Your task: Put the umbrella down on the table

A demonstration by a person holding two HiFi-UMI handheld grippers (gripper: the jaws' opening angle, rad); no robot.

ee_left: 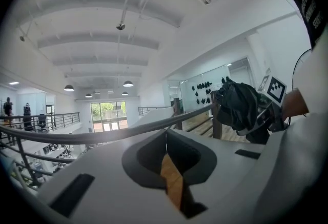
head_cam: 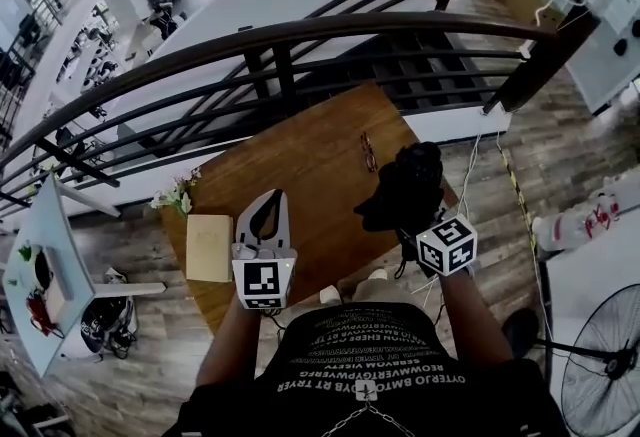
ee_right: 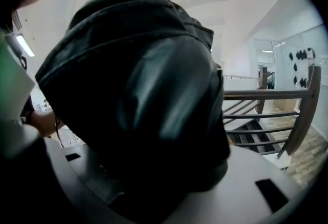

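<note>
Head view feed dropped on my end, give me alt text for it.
The right gripper holds a black folded fabric umbrella over the brown wooden table. The left gripper, shut and empty, hovers beside a beige rectangular pad; thin-framed glasses lie farther back.

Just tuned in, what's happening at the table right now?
A person is working over a wooden table with a gripper in each hand. The right gripper is clamped on a folded black umbrella and holds it above the table's right side; it appears to be in the air, not yet set down. The left gripper is shut and empty, hovering next to a pale notebook. A pair of glasses lies farther back on the table.
</note>
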